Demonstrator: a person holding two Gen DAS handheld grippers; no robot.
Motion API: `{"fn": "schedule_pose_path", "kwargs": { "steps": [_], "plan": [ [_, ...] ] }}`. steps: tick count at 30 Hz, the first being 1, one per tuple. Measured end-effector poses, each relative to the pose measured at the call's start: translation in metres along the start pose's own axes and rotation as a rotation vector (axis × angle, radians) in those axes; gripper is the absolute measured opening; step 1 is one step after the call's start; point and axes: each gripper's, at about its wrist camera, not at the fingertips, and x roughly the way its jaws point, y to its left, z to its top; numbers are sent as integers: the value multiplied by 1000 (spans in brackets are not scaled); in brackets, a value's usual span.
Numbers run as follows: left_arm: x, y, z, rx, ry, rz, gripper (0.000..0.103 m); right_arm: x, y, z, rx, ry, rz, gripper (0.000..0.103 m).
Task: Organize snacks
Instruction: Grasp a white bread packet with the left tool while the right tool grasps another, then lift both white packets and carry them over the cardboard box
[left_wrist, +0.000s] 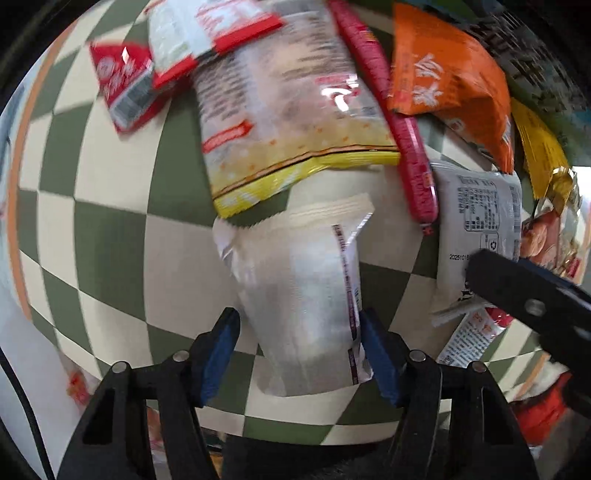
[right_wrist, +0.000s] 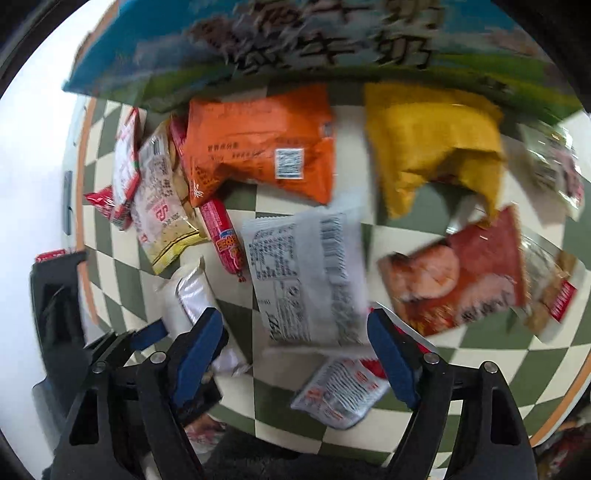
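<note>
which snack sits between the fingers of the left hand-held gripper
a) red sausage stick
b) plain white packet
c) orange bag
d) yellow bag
b: in the left wrist view the plain white packet lies between the two blue pads of the left hand-held gripper, while the orange bag and red sausage stick lie farther off.

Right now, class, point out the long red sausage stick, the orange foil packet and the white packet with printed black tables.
red sausage stick (right_wrist: 224, 236): right wrist view, lower half.
orange foil packet (right_wrist: 258, 147): right wrist view, centre.
white packet (right_wrist: 306, 273): right wrist view, middle.
</note>
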Motion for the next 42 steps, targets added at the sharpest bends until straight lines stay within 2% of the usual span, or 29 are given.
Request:
{"fn": "schedule_pose_path", "kwargs": {
  "steps": [3, 4, 5, 7, 9, 10, 12, 14, 17, 23, 27, 30, 35, 42],
  "plan": [
    [1, 5, 5, -49, 3, -56, 64, 14, 11, 4, -1, 10, -64, 83],
    [2, 4, 7, -52, 4, -56, 64, 17, 14, 5, -7, 9, -86, 78],
    [2, 3, 8, -54, 4, -57, 64, 21, 17, 4, -15, 10, -132, 68],
    [2, 4, 9, -57, -6, -62, 64, 23, 20, 1, -22, -10, -171, 67],
    [4, -5, 5, -1, -23, -23, 60, 22, 22, -6, -23, -27, -196, 65],
    [9, 0, -8, 30, -33, -9, 56, 22, 19, -11, -8, -28, -195, 63],
    [8, -15, -15, 122, -65, 43, 55, 22, 12, -23, 18, -9, -180, 61],
    [9, -23, -15, 165, -78, 60, 55, 23, 2, -38, 34, 31, -169, 60],
    [14, -28, -7, 150, -48, 45, 57, 29, -5, -55, 48, 98, -120, 61],
    [16, -3, 13, 138, -24, 29, 58, 17, -18, -57, 106, 52, -87, 61],
    [14, 0, 13, 101, -48, 15, 58, 17, -21, -50, 136, 52, -111, 61],
    [16, 10, 6, 67, -69, 8, 58, 13, -33, -49, 161, 49, -96, 61],
    [18, 16, 8, 74, -46, -11, 59, 12, -28, -51, 155, 50, -98, 61],
    [9, 42, 1, 33, -64, -26, 52, 31, -15, -46, 150, 50, -148, 61]
  ]
}}
